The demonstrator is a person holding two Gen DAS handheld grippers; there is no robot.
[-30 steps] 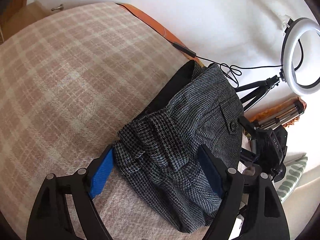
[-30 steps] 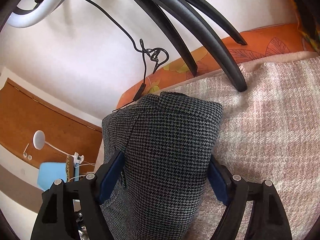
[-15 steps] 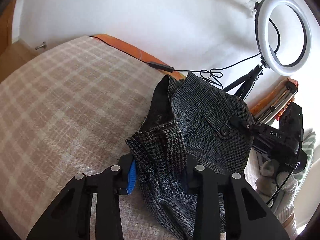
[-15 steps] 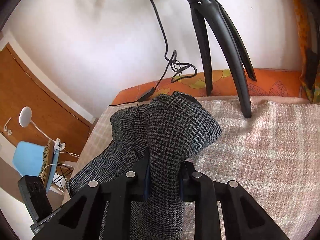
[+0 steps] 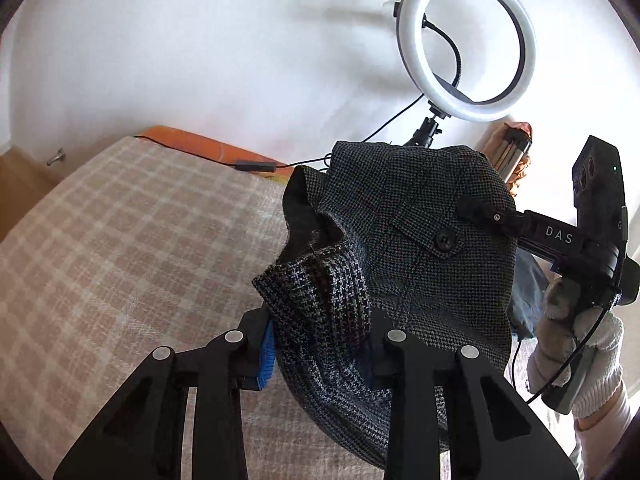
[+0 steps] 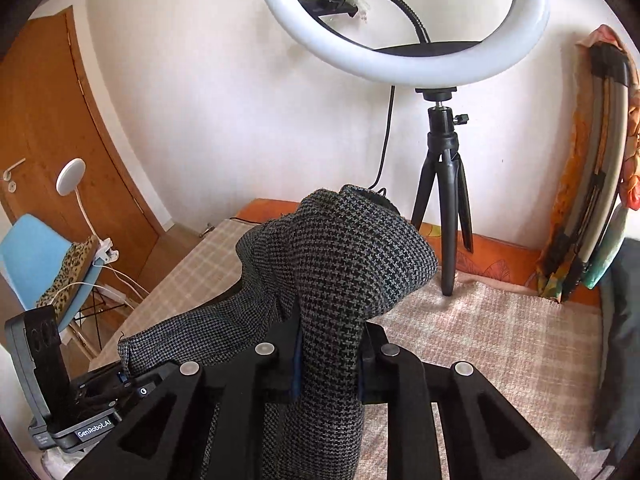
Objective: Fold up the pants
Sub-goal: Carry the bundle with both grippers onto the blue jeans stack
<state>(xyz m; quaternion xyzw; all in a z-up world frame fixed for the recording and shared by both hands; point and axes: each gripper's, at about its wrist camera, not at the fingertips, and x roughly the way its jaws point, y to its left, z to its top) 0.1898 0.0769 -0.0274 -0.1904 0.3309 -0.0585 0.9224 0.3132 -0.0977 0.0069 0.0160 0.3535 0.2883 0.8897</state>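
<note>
The pants (image 5: 400, 248) are grey houndstooth with a buttoned back pocket. They hang bunched in the air above the checked blanket (image 5: 120, 248). My left gripper (image 5: 320, 336) is shut on a fold of the pants. My right gripper (image 6: 328, 356) is shut on another thick fold of the pants (image 6: 340, 264). In the left wrist view the right gripper (image 5: 476, 210) bites the cloth by the pocket, held by a gloved hand (image 5: 576, 344). In the right wrist view the left gripper's body (image 6: 84, 412) sits low at the left, with the cloth stretched between the two.
A ring light (image 6: 404, 20) on a black tripod (image 6: 444, 200) stands on the bed at the wall, with its cable (image 5: 256, 166) along the orange bed edge. A folded board (image 6: 592, 160) leans at the right. A blue chair (image 6: 36, 264) and a wooden door (image 6: 60, 140) are at the left.
Both grippers closed on the pants and lifted them off the blanket. The views tilted up toward the wall and ring light.
</note>
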